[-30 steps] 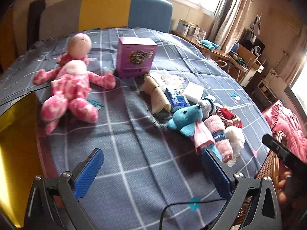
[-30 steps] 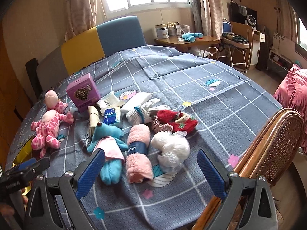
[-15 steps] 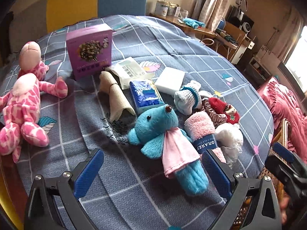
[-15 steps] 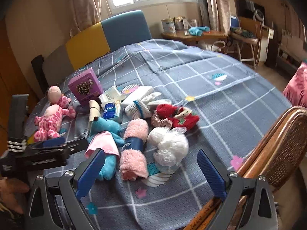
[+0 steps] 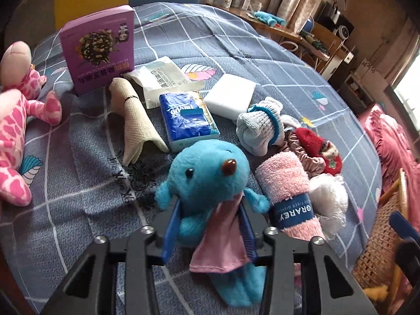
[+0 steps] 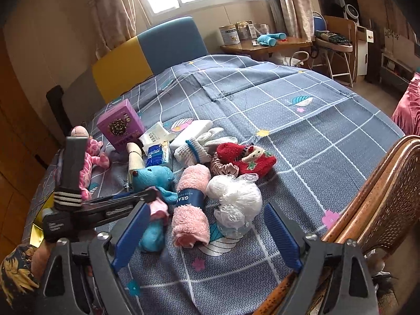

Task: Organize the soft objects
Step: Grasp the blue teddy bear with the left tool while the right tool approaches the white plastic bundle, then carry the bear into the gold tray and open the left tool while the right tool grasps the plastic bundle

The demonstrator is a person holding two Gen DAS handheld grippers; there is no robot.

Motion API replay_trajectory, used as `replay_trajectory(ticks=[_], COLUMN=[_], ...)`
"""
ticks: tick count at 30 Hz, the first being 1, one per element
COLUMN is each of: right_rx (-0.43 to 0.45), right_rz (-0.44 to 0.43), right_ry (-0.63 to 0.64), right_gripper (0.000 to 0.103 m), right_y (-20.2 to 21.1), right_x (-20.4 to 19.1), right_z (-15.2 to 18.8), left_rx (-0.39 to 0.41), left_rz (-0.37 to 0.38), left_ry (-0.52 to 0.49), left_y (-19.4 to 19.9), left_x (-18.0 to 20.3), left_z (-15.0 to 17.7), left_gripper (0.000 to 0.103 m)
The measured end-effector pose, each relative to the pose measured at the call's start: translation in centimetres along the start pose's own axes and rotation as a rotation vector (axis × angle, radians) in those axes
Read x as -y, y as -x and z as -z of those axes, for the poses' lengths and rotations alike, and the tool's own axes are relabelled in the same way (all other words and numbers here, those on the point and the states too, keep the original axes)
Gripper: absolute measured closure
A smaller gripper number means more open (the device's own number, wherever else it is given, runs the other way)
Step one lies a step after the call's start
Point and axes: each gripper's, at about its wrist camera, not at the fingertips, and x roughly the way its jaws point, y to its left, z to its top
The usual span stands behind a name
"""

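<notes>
My left gripper (image 5: 210,225) is shut on the blue plush toy (image 5: 207,176) with a pink scarf, its blue pads pressing the toy's body on the bedspread. The toy also shows in the right wrist view (image 6: 155,177), with the left gripper (image 6: 147,197) on it. My right gripper (image 6: 207,236) is open and empty, above the near bed edge in front of the rolled pink towel (image 6: 191,204) and a white fluffy bundle (image 6: 233,197). A pink spotted plush (image 5: 13,120) lies at the far left.
A purple box (image 5: 98,50), a tissue pack (image 5: 187,118), a white block (image 5: 231,95), a beige roll (image 5: 134,120), a rolled sock (image 5: 258,131), a scrunchie and red sock (image 5: 319,149) crowd the bedspread. A wicker chair (image 6: 380,202) stands at the right bed edge.
My left gripper moved forward and right from the pink plush side to the blue plush and closed on it. The right gripper stayed open, nearly still.
</notes>
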Motion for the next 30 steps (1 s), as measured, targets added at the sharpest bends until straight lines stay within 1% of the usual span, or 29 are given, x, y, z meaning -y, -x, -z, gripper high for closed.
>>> replay_trajectory(ticks=[2,3,5,7,9,12,13,15,16,17,20,22,24,25,26,27,29,30], right_rx=[-0.007,-0.013,-0.029,-0.061,-0.113,-0.184,-0.227,-0.310,-0.346,-0.383,-0.463,-0.534,-0.556,-0.597,-0.613,-0.619,-0.609,-0.605], right_rz=[0.012,0.017,0.038,0.056,0.058,0.087,0.098,0.124,0.131,0.143,0.174,0.192,0.225,0.235,0.258,0.290,0.300,0.307], right_ry=[0.006,0.008,0.005,-0.013,-0.019,0.000,0.017,0.056,0.081,0.108,0.156,0.153,0.193,0.216,0.225,0.248,0.296,0.314], right_gripper=[0.027,0.029,0.037,0.043,0.043,0.043,0.043,0.036,0.031,0.028,0.028,0.028,0.028,0.031,0.052,0.058,0.064,0.065], right_y=[-0.1,-0.2,-0.4,-0.8,-1.4,-2.8,-3.7,-5.5,-6.4,-7.4,-9.9,-11.6,-12.7,-13.5,-14.0,-14.4,-14.5,-14.4], right_x=[0.0,0.0,0.1,0.5,0.8,0.7,0.5,0.1,0.0,-0.2,-0.2,0.1,-0.2,-0.4,-0.4,-0.6,-1.2,-1.5], right_z=[0.0,0.0,-0.1,-0.5,-1.4,-2.8,-3.3,-3.7,-3.9,-4.0,-4.1,-4.1,-4.1,-3.8,-3.5,-3.2,-2.8,-2.6], left_rx=[0.029,0.057,0.100,0.146,0.179,0.206,0.216,0.232,0.238,0.245,0.263,0.278,0.298,0.308,0.315,0.324,0.350,0.360], left_rz=[0.032,0.041,0.059,0.078,0.095,0.113,0.116,0.108,0.103,0.100,0.098,0.112,0.122,0.124,0.127,0.125,0.096,0.071], left_ry=[0.006,0.002,-0.010,-0.024,-0.037,-0.020,-0.013,-0.005,-0.003,0.000,0.014,0.037,0.063,0.080,0.103,0.127,0.183,0.210], left_y=[1.4,2.4,4.2,6.4,8.5,10.8,11.3,12.4,12.9,13.5,14.8,15.9,17.2,17.9,18.6,19.2,20.8,21.4], left_x=[-0.5,-0.9,-1.2,-1.7,-2.3,-3.5,-3.9,-4.7,-5.1,-5.6,-6.5,-7.4,-8.6,-9.4,-10.3,-11.3,-13.9,-15.3], left_z=[0.3,0.6,0.9,1.4,2.0,2.8,3.1,3.9,4.3,4.8,6.0,6.7,7.4,7.7,8.0,8.3,9.0,9.3], left_gripper=[0.065,0.065,0.066,0.066,0.065,0.065,0.065,0.065,0.065,0.065,0.065,0.065,0.065,0.065,0.065,0.065,0.065,0.065])
